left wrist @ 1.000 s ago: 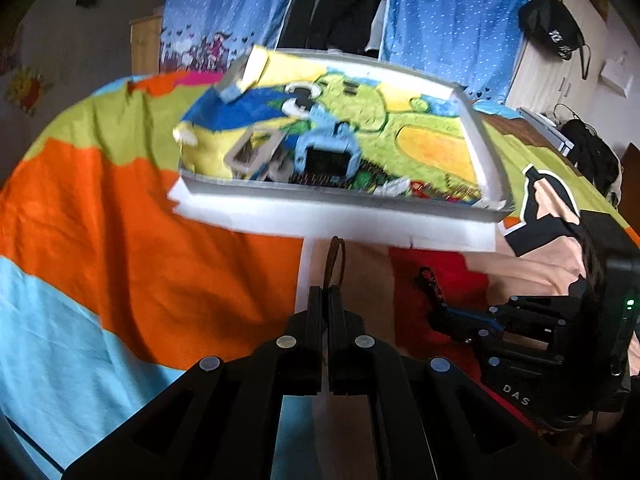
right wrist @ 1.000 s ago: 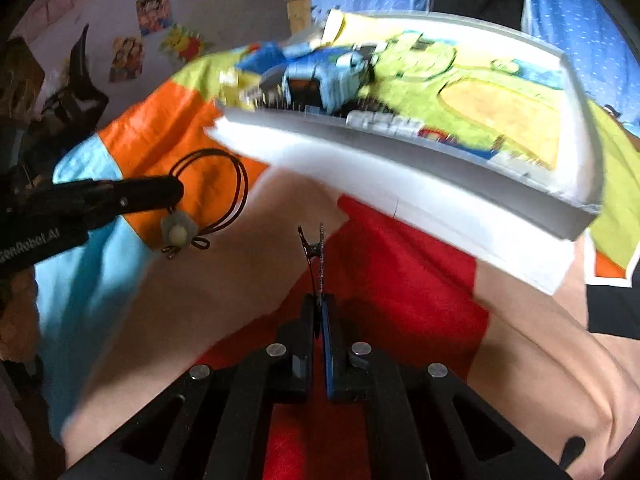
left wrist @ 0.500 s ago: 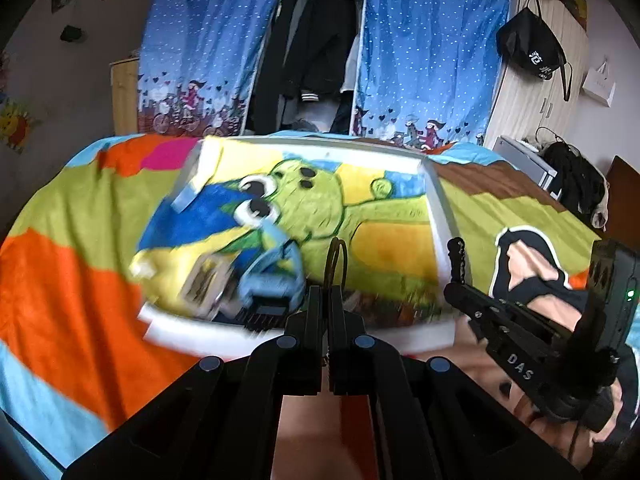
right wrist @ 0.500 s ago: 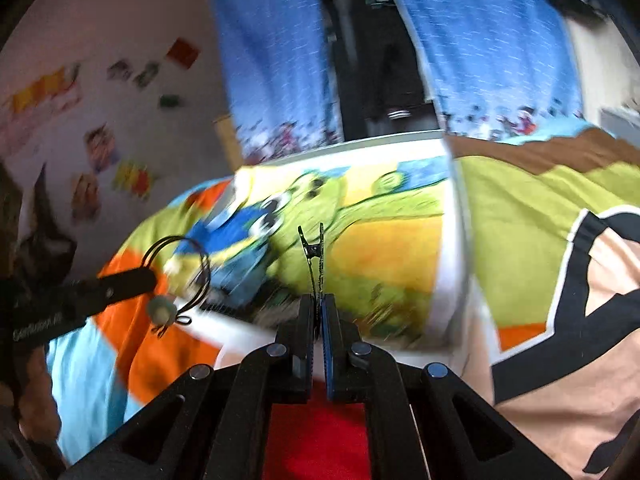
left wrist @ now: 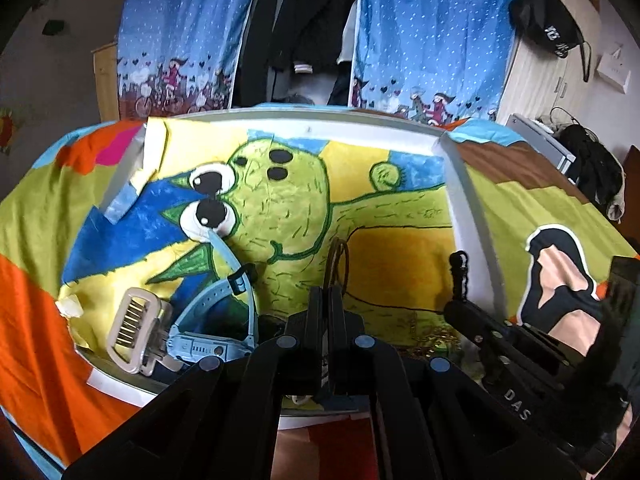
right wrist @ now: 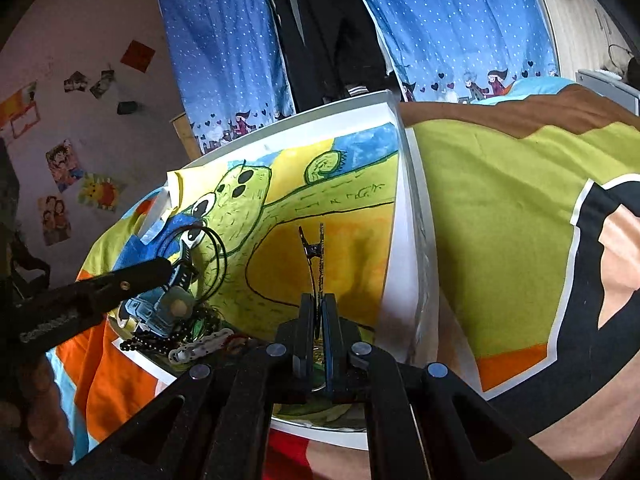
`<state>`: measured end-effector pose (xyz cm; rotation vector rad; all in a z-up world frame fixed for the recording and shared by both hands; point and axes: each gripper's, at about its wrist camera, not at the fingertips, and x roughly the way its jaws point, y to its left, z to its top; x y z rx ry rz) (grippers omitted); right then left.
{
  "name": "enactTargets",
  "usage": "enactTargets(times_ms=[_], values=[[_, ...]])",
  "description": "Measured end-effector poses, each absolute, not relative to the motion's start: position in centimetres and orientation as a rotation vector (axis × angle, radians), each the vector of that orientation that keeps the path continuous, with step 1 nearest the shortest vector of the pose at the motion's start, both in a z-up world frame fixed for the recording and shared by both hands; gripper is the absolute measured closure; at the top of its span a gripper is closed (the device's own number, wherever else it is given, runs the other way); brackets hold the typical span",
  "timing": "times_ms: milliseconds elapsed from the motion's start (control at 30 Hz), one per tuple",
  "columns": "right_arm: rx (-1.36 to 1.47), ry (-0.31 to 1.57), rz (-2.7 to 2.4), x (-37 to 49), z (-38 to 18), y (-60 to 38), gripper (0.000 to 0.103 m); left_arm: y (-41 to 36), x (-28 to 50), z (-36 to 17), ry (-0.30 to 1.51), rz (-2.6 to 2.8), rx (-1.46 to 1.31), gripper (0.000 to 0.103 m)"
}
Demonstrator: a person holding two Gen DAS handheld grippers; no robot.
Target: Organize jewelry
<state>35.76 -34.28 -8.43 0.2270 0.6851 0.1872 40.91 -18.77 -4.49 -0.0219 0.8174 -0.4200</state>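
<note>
A white tray (left wrist: 472, 216) lined with a painted green cactus picture lies on the bed. My left gripper (left wrist: 326, 294) is shut on a black cord necklace (left wrist: 339, 260), its loop standing up above the jaws over the tray's near half. In the right wrist view the left gripper (right wrist: 166, 267) carries the cord loop (right wrist: 218, 264), with a pale flower pendant (right wrist: 178, 306) hanging below. My right gripper (right wrist: 318, 302) is shut on a thin metal hair clip (right wrist: 314, 254) that points up over the orange patch. It shows as the right gripper (left wrist: 454, 308) in the left wrist view.
In the tray's near left corner lie a blue watch (left wrist: 212, 320), a beige comb clip (left wrist: 134, 330), a black bead bracelet (right wrist: 152, 344) and a white bracelet (right wrist: 200, 346). A gold chain (left wrist: 432, 338) lies near the front rim. A colourful bedspread (right wrist: 500, 220) surrounds the tray; blue curtains hang behind.
Both grippers rose and moved forward from in front of the tray to above it. The right gripper rolled. Each still holds its piece.
</note>
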Motion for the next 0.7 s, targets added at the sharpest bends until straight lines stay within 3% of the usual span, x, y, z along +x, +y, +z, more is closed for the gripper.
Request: enactTargets(times_ms=[467,533,600,700], values=[[0.223,0.708,0.171,36.1,-9.1,-34.6,0.097,-18.0,42.1,-5.7,0.897,-0.411,-0.086,0.101],[0.219,0.703,0.166,36.0,-8.9,-34.7,0.085,-17.8,41.9,-5.3,0.896,-0.408,-0.086,0.094],[0.215,0.691,0.161,35.8,-8.6,-34.7,0.075,-17.7,41.6,-4.7,0.882,-0.401,-0.079,0.074],[0.205,0.672,0.152,35.3,-8.1,-34.8,0.074,-17.3,40.9,-3.6,0.850,-0.399,-0.099,0.064]])
